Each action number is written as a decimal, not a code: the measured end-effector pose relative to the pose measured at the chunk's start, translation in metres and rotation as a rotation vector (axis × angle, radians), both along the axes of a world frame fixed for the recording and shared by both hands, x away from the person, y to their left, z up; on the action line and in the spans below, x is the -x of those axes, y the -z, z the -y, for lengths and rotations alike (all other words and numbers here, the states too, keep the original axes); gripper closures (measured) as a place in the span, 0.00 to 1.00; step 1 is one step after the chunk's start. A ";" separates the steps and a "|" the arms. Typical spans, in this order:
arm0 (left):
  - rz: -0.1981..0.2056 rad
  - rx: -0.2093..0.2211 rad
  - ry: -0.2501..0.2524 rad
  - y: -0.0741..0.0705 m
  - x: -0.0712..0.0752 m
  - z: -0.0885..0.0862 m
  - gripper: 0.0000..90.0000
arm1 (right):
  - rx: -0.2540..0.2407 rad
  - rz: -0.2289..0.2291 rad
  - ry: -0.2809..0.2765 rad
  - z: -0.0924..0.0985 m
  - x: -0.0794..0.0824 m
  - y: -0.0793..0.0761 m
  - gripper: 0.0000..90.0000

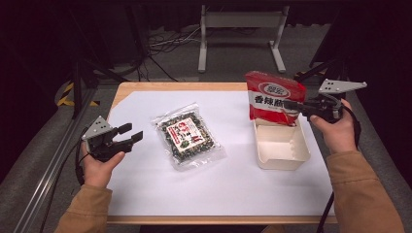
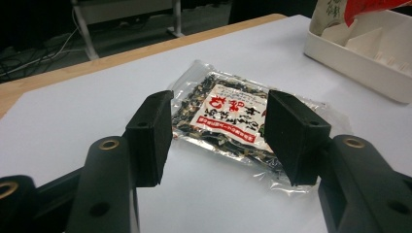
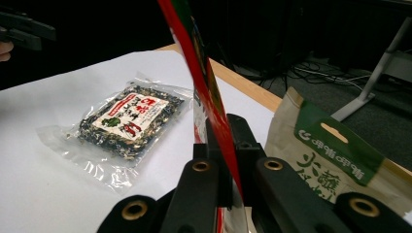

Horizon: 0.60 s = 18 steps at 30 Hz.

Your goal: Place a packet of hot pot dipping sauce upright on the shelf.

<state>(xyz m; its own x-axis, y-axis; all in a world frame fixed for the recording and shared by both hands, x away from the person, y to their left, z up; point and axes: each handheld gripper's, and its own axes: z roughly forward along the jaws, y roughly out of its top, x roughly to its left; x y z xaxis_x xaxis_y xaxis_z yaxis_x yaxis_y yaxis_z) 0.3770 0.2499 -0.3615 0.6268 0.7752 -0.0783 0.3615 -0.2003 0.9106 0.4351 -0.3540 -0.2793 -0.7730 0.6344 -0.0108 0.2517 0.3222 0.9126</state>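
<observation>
dark room, grey floor [image 1: 233, 58], white metal stand [image 1: 241, 29] behind table, loose cables [image 1: 165, 41].

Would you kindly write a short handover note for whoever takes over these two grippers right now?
Right gripper: shut on the red snack bag, held upright over the white plastic tray.
Left gripper: open, holding nothing, aimed at the clear packet of dark seeds lying flat on the white sheet.
Done: red bag lifted.
Left: probably lower it into the tray, then pick up the clear packet.
</observation>
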 end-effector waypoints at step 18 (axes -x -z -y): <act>-0.018 -0.008 -0.046 0.011 0.000 -0.013 0.49 | 0.024 -0.036 0.032 0.015 -0.021 0.016 0.99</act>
<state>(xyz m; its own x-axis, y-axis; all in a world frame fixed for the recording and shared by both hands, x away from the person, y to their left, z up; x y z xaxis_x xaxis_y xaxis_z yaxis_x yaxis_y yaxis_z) 0.3772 0.2630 -0.3722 0.5893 0.8037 -0.0831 0.3866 -0.1901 0.9025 0.4559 -0.3689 -0.2948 -0.7526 0.6584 0.0015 0.2949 0.3350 0.8949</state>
